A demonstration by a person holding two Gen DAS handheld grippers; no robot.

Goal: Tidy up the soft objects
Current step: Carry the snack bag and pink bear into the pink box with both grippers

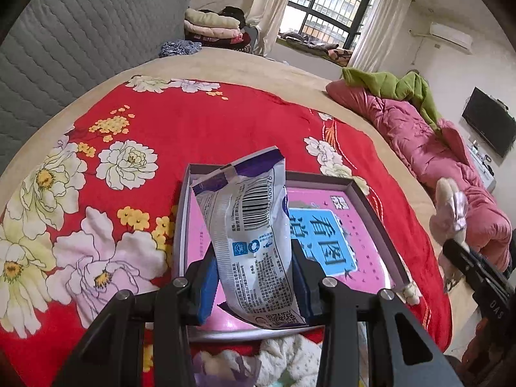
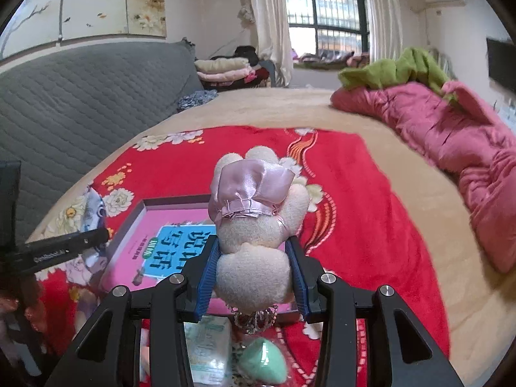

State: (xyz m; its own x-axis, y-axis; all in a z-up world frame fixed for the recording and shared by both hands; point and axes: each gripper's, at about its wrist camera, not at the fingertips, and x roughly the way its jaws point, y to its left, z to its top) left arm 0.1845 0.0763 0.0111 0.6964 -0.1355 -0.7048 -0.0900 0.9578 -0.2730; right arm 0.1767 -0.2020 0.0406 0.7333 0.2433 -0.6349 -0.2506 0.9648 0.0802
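Left claw is clamped on a white and purple tissue pack, its blue pads pressing the pack's two long sides near the lower end, so the pack stands up and leans over the near-left corner of the shallow pink-bottomed box. Right claw grips a cream plush toy by its rounded lower body; the toy's pink satin bow sticks up beyond the pads, and the toy hangs over the box's near-right edge. The box lies on the red floral blanket spread over the bed.

Both things look ready to be set into the box, so the step in hand is probably placement. To do it well, each claw should go down until its load rests on the box floor before the pads part, since both are soft and would tumble if dropped. The pack is better laid flat along the left wall, leaving the right half for the toy. The two claws are close together, so lowering one at a time would avoid a knock. More soft items, among them a mint-green sponge and a wrapped pack, lie on the blanket just beneath the right claw and remain to be sorted.
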